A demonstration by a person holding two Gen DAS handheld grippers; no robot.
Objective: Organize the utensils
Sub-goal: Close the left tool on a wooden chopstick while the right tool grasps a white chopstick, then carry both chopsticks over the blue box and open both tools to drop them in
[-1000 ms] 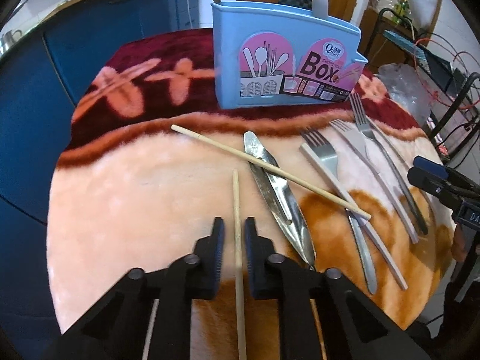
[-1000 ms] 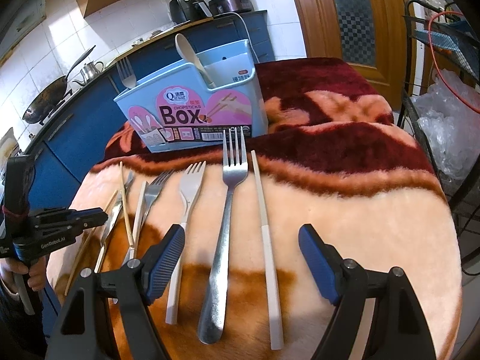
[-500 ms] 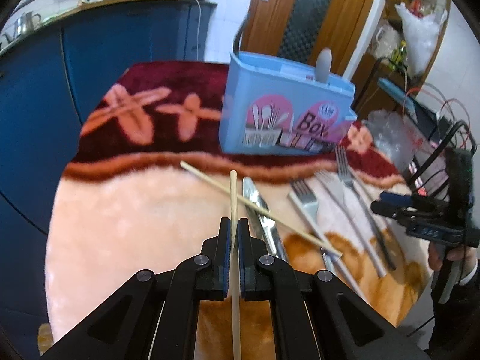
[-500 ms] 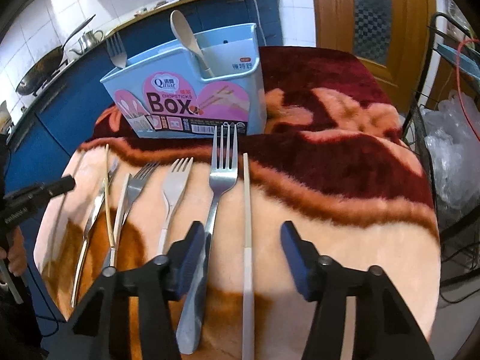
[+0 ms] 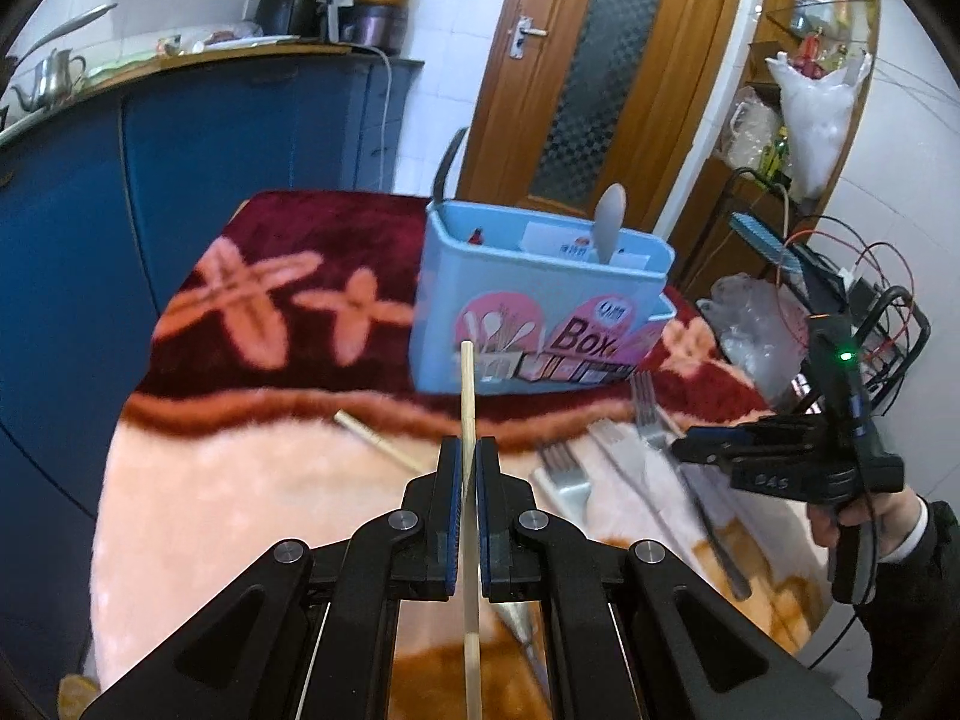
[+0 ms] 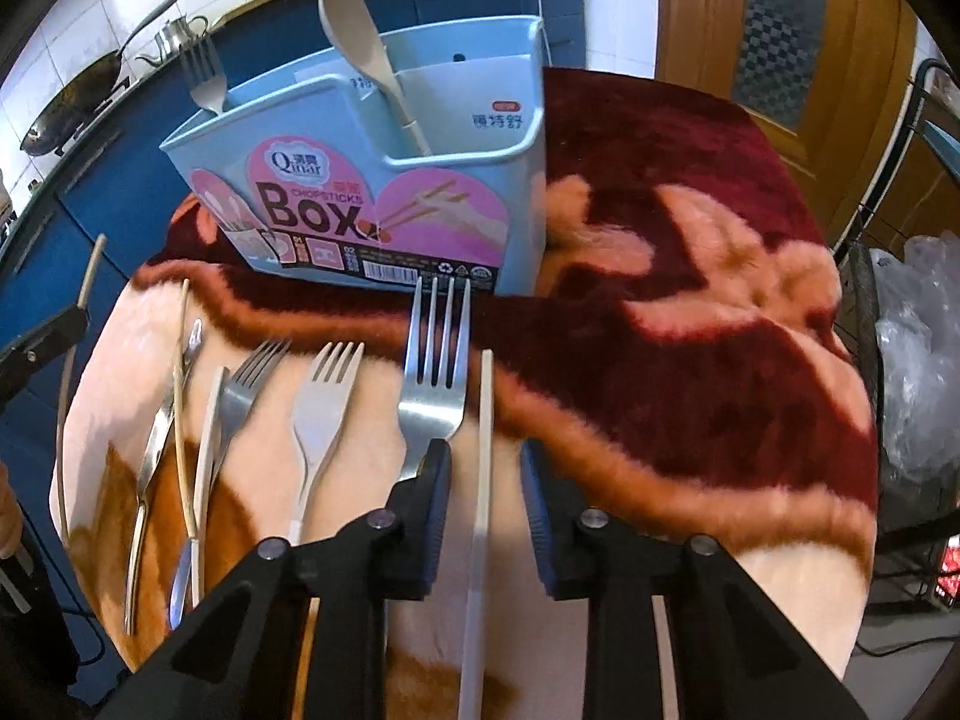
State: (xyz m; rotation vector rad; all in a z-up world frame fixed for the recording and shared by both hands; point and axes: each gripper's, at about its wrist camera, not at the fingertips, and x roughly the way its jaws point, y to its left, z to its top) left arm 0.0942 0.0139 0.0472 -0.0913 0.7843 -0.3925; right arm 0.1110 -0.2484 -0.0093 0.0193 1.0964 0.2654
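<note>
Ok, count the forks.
4. One fork stands in the blue box, far left. Three lie on the blanket: a large steel fork, a pale fork left of it, a smaller steel fork leftmost. The box may hide more.

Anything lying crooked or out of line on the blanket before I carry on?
Yes: one wooden chopstick lies crossed over the knife at the left of the row, not parallel like the forks. Its mate is clamped in the left gripper. Nothing looks spilled or damaged.
</note>
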